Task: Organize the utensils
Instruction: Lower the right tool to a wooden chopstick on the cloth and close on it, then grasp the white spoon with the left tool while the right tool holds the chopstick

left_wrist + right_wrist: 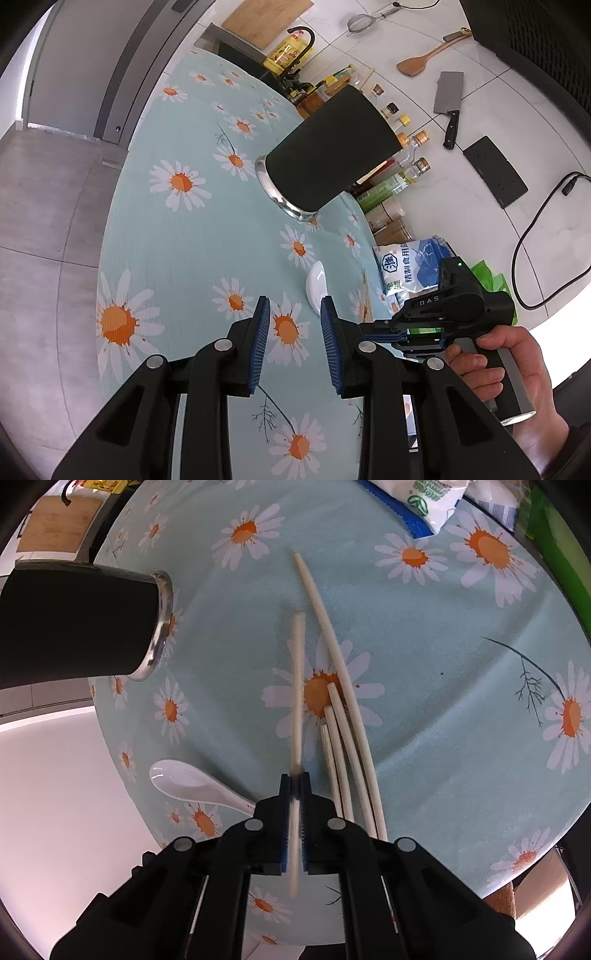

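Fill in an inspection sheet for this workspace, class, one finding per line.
Surface: daisy-print tablecloth.
Job's things: black holder upright; four chopsticks lying loose; white spoon beside them.
Clutter: salt bag, bottles.
Grippers: left gripper open, empty; right gripper shut on one chopstick.
Cables: black cord against white tiles.
Surroundings: cleaver, wooden spatula, strainer on tiles.

Grey tiled floor (40,229); white tiled wall (509,122) behind the table (192,236), which carries a daisy-print cloth; grey door (74,62); daylight bright.
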Demonstrator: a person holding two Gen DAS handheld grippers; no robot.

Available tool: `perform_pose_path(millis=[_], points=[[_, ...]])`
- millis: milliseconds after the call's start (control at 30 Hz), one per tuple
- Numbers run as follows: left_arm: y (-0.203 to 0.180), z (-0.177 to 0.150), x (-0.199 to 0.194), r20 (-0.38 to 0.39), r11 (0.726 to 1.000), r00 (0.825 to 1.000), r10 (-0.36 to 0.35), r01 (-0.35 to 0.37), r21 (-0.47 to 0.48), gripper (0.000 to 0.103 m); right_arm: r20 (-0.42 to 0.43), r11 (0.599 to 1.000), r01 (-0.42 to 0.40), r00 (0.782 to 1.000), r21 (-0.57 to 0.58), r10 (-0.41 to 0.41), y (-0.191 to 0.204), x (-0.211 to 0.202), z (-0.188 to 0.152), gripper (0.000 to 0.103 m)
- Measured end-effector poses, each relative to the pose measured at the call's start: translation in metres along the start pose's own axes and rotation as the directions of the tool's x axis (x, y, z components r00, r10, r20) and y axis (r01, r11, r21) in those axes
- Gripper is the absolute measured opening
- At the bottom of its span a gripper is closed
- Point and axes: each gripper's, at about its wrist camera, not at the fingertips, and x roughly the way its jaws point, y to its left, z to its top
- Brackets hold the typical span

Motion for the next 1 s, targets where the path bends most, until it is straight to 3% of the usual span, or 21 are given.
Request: perform_pose_path(millis=[267, 667, 1000], points=[[-0.001, 0.003, 0.007, -0.022, 1.000, 1.000, 0.003, -0.003, 0.011, 0.027, -0.008, 0.998, -0.068, 0.998, -0.008, 0.068, 0.009, -0.001, 0.004, 0.006], [-0.020, 0.009, 0.065, -0.137, 0.998, 0.991, 0.004, 0.004, 0.063, 0.027, 0.000, 0.949, -0.173, 0.984, -0.262, 0.179, 0.032, -0.053, -0.011, 0.006], [-0.020, 0.017, 0.100, -0.171, 0.998, 0.984, 0.050, -0.045, 0.032, 0.027, 0.029, 0.920, -0.216, 0.971, -0.327, 0.238, 0.014, -0.088, -0.006, 0.006]])
